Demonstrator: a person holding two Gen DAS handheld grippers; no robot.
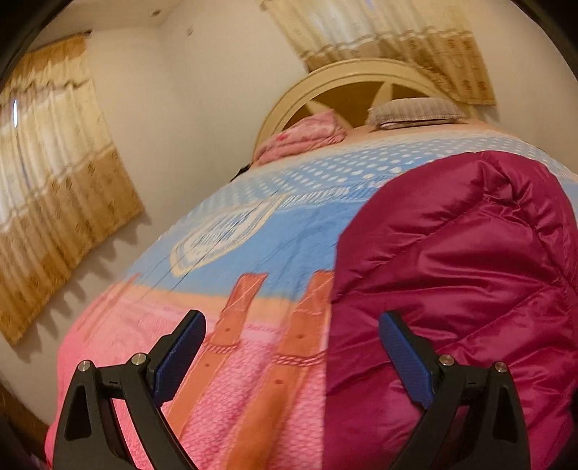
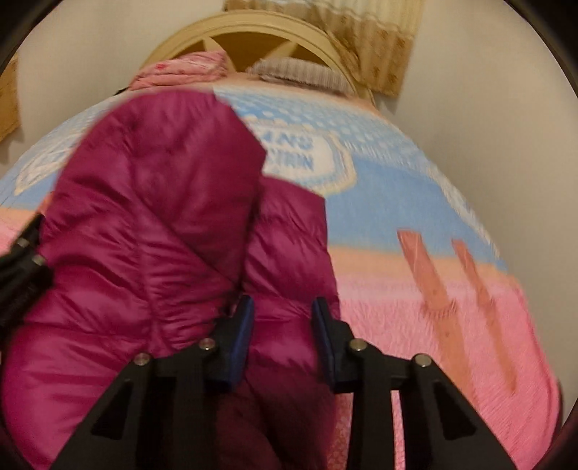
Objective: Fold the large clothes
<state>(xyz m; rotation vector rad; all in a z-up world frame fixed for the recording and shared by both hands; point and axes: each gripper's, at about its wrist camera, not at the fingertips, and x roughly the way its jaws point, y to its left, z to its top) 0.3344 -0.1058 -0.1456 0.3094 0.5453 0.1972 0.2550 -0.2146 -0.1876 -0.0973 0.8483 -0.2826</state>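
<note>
Left wrist view: we hold the left gripper (image 1: 292,332) with its blue-padded fingers spread wide and nothing between them, above a bedspread (image 1: 231,253) patterned in pink and blue. A magenta puffer jacket (image 1: 451,274) lies on that bedspread, its quilted bulk filling the right side of the view, and the gripper's right finger sits over the jacket's edge. Beyond the jacket, toward the arched headboard (image 1: 346,77), we see a pink bundle of cloth (image 1: 303,135) and a grey pillow (image 1: 415,112). Tan curtains (image 1: 57,173) hang on the wall well away from the jacket.

Right wrist view: our right gripper (image 2: 283,318) is partly parted, with a puffy fold of the jacket (image 2: 151,217) bulging between its fingers; we cannot tell whether the pads actually pinch it. The bedspread (image 2: 415,307) spreads out beside the jacket, and the headboard (image 2: 245,32) stands beyond it.
</note>
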